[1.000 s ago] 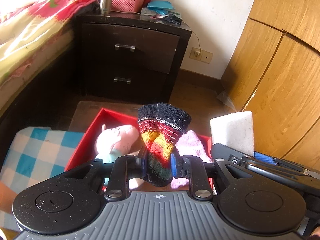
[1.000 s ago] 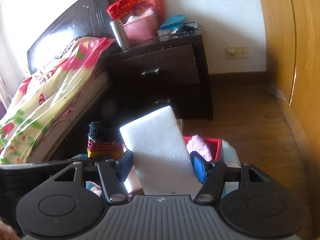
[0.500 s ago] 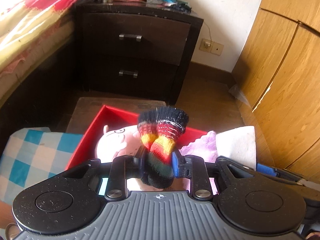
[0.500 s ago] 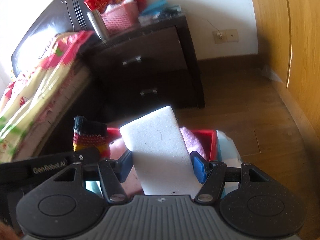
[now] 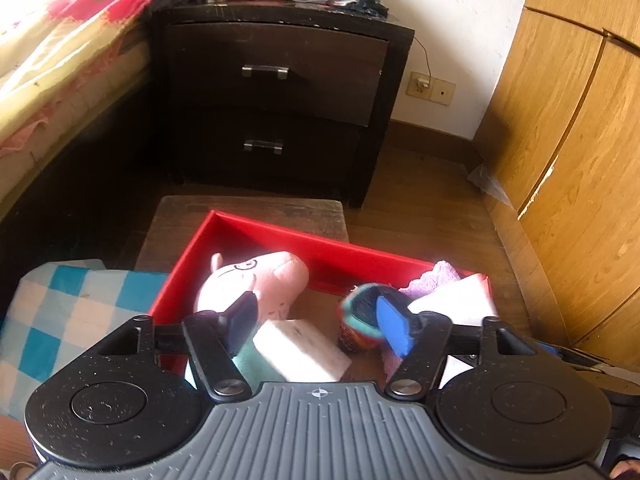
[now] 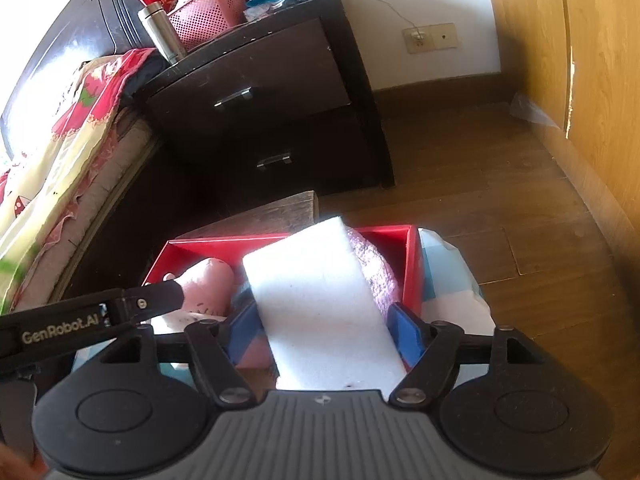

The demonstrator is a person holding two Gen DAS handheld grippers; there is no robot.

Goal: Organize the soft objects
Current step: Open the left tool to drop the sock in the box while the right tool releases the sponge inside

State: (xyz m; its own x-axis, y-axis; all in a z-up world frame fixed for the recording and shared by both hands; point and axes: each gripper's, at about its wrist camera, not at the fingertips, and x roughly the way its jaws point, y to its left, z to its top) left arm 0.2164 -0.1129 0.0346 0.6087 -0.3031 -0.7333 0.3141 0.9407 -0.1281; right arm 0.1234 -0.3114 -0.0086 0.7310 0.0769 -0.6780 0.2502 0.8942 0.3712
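With both grippers just spread, we see L gripper [image 5: 316, 326] freeing striped sock [image 5: 357, 322]; R gripper [image 6: 323, 330] loosening on foam block [image 6: 320, 304], which may tip past red box [image 6: 412, 268] at 3 o'clock.

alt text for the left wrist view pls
The left gripper, jaws just opened, hangs over a red box as a striped knitted sock drops free inside it. A pink pig plush, white sponge and purple cloth lie there too.
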